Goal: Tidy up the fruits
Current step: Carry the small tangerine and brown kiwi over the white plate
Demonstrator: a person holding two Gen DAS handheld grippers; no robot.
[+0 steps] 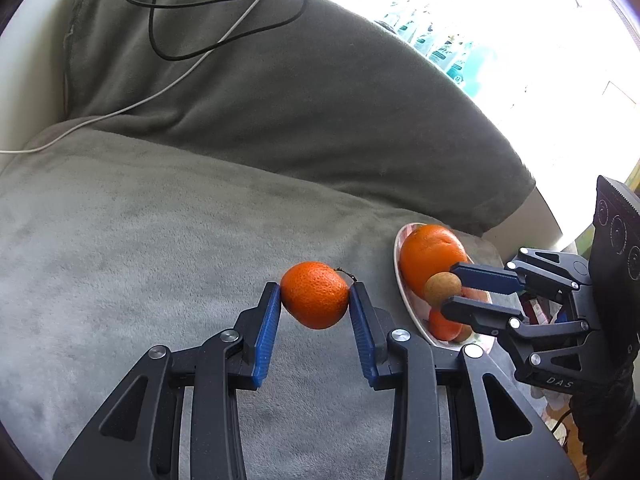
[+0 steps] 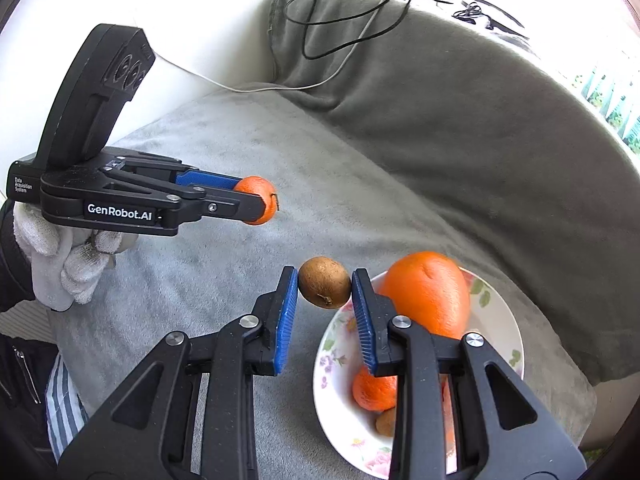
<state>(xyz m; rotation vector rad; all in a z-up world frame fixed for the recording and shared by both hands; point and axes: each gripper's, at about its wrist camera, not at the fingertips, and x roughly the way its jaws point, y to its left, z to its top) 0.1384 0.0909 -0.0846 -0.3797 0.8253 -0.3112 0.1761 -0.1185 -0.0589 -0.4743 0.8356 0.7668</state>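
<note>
My left gripper [image 1: 315,294] is shut on a small orange mandarin [image 1: 315,295], held above the grey sofa cushion [image 1: 140,240]. In the right wrist view the same gripper [image 2: 262,200] and its mandarin [image 2: 258,190] appear at the left, in a white-gloved hand [image 2: 60,256]. My right gripper [image 2: 325,289] is shut on a brown kiwi [image 2: 324,288], just left of the floral plate [image 2: 500,332]. In the left wrist view that kiwi [image 1: 442,289] hangs in front of the plate [image 1: 400,276]. On the plate lie a large orange [image 2: 428,292], a small mandarin [image 2: 374,392] and another kiwi [image 2: 386,422], partly hidden by my finger.
A grey-green back cushion [image 1: 320,100] rises behind the seat. Black and white cables [image 1: 192,28] lie across its top. A white sofa frame [image 2: 180,20] stands at the left. Bright window light fills the upper right.
</note>
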